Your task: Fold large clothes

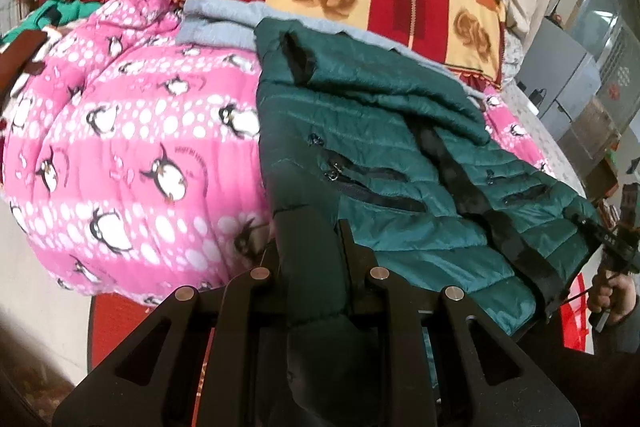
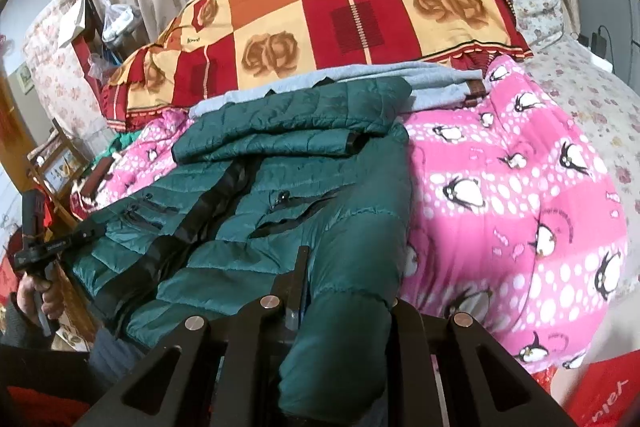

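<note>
A dark green quilted puffer jacket [image 1: 400,155] lies front up on a pink penguin quilt [image 1: 140,147], one sleeve folded across its upper part. My left gripper [image 1: 310,239] is shut on the jacket's edge near its hem. The right gripper [image 1: 616,247] shows at the far right, at the jacket's other edge. In the right wrist view the jacket [image 2: 248,195] fills the middle and my right gripper [image 2: 344,279] is shut on a fold of it. The left gripper [image 2: 76,239] shows at the left on the jacket's edge.
A grey garment [image 2: 360,83] lies behind the jacket on the pink quilt [image 2: 520,187]. A red and yellow checked blanket [image 2: 340,11] is piled at the back. Wooden furniture [image 2: 56,163] stands left. Grey cabinets [image 1: 568,79] stand at the right.
</note>
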A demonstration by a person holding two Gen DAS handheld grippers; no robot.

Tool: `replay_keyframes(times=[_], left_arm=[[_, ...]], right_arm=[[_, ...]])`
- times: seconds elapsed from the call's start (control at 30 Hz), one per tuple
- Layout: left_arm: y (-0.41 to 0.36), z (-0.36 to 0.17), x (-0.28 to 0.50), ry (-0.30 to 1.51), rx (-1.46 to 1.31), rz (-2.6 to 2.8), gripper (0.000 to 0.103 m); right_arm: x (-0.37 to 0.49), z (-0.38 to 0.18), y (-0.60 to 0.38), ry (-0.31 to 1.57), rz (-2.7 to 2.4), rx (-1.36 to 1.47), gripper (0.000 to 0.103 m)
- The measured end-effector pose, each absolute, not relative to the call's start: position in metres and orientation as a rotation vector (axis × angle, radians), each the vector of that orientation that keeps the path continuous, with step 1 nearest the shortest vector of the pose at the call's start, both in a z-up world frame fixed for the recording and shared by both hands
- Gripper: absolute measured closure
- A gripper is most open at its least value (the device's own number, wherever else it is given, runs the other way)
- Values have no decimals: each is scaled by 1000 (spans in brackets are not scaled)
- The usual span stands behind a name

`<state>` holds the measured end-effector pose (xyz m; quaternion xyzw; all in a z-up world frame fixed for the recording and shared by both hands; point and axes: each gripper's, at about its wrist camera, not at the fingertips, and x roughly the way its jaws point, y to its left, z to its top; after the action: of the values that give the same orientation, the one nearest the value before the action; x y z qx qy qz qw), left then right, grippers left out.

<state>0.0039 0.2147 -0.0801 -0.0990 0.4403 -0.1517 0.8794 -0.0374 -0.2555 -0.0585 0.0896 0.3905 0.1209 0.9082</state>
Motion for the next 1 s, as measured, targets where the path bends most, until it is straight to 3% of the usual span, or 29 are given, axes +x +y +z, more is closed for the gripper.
replay_keyframes(times=[0.13, 0.37, 0.63, 0.67, 0.7, 0.8, 1.0], left_arm=[[207, -87, 6, 941, -161, -299, 84], [209, -104, 10, 972, -167, -290, 67], [218, -113, 20, 996, -252, -336, 64], [218, -113, 21, 1001, -261, -343, 64], [217, -112, 21, 997, -261, -347, 74], [211, -105, 16, 971, -237, -371, 86], [216, -86, 4, 915, -239, -386, 89]], right_arm=[[-39, -69, -254, 821, 237, 203, 89], [-39, -76, -257, 833, 242, 237, 89], [-36, -87, -262, 860, 251, 309, 83], [-36, -87, -262, 862, 252, 309, 81], [-36, -87, -260, 862, 252, 305, 81], [-39, -87, -257, 859, 262, 288, 81], [-50, -73, -254, 812, 295, 268, 88]])
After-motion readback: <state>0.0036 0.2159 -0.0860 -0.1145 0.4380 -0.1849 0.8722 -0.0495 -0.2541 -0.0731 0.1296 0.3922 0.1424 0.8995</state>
